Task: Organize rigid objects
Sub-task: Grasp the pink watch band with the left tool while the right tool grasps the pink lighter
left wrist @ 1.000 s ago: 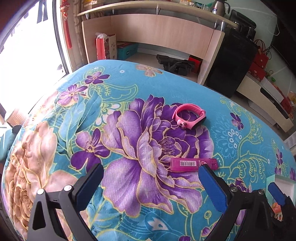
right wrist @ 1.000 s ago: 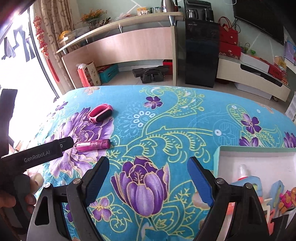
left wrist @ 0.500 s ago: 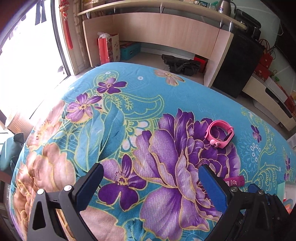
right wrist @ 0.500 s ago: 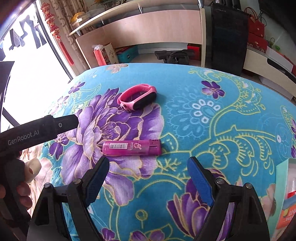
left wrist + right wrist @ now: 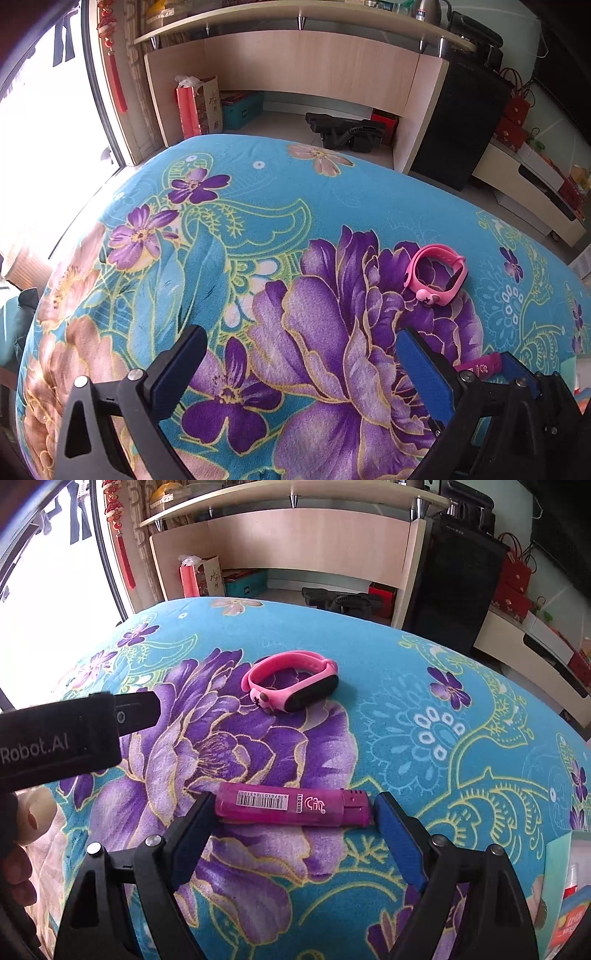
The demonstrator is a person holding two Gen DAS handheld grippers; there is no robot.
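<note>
A magenta lighter (image 5: 291, 808) with a barcode label lies flat on the floral blanket. My right gripper (image 5: 291, 812) is open, and the lighter lies lengthwise between its two fingertips. A pink wristband (image 5: 291, 681) with a black face lies farther away on the purple flower. In the left wrist view the wristband (image 5: 436, 275) is at the right, and one end of the lighter (image 5: 480, 365) shows behind the right finger. My left gripper (image 5: 299, 365) is open and empty over the blanket, left of both objects.
The blanket (image 5: 424, 701) covers a rounded surface that drops away at the far edge. A pale green box (image 5: 565, 893) with items inside sits at the lower right. The left gripper's black body (image 5: 74, 734) reaches in from the left. Shelves and a cabinet stand beyond.
My right gripper has moved left and forward until its open fingers flank the lighter. My left gripper has shifted left, away from the lighter and wristband.
</note>
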